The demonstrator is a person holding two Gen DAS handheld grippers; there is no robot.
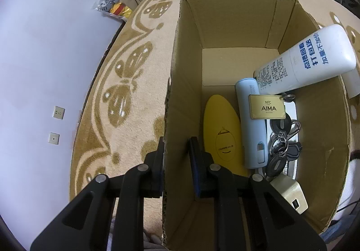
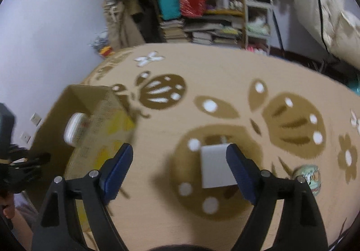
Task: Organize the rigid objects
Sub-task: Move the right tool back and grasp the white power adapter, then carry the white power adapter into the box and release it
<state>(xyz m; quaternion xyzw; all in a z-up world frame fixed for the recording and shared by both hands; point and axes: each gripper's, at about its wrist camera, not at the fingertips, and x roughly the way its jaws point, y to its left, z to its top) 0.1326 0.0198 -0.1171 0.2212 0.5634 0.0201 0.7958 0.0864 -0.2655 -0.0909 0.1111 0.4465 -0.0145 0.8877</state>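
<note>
Cardboard forms the open box (image 1: 225, 26) seen from the left wrist view, standing on a beige rug (image 1: 126, 84) patterned with brown butterflies. The box's left wall is straddled by the left gripper (image 1: 176, 149), 1 finger outside and 1 inside; whether the wall is actually pinched cannot be told, as a gap shows beside the inner finger.

Inside the box, from left to right, a yellow oval case (image 1: 221, 134) is laid flat with small print that cannot be read, a pale blue cylindrical power bank (image 1: 253, 125) is lying beside it, and a bunch of keys (image 1: 282, 145) is topped by a gold tag (image 1: 266, 107) printed "NFC" and "AIMA". A cream charger block (image 1: 290, 192) is seen at the near corner. A white tube (image 1: 308, 62) with blue Chinese lettering is leaned against the right rim.

In the blurred right wrist view, the same box (image 2: 90, 120) is seen at the left. The right gripper (image 2: 178, 158) is held wide open above the rug, and a white rectangular block (image 2: 213, 165) is lying on the rug just inside its right finger. A small round patterned object (image 2: 311, 177) is seen farther right.
</note>
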